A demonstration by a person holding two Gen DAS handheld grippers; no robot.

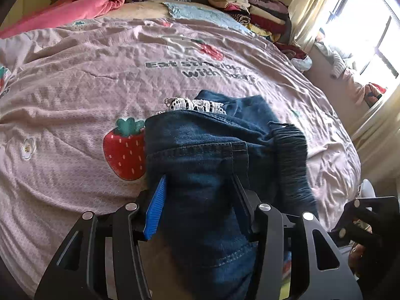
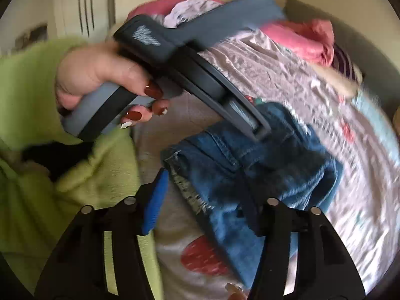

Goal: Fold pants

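Dark blue denim pants [image 1: 207,150] with a white lace trim lie bunched on the pink strawberry bedspread [image 1: 100,80]. My left gripper [image 1: 200,190] has its jaws wide apart with denim draped between and over them. In the right wrist view the pants [image 2: 262,165] lie folded in a heap, and my right gripper [image 2: 207,187] stands open with the denim edge between its fingers. The left gripper's body and the hand holding it [image 2: 105,75] reach down onto the pants from the upper left.
A pink blanket [image 1: 82,2] lies at the bed's head. A stack of folded clothes [image 1: 250,7] sits at the far right corner. A window with curtains [image 1: 362,37] is on the right. A green sleeve [image 2: 37,125] fills the left of the right wrist view.
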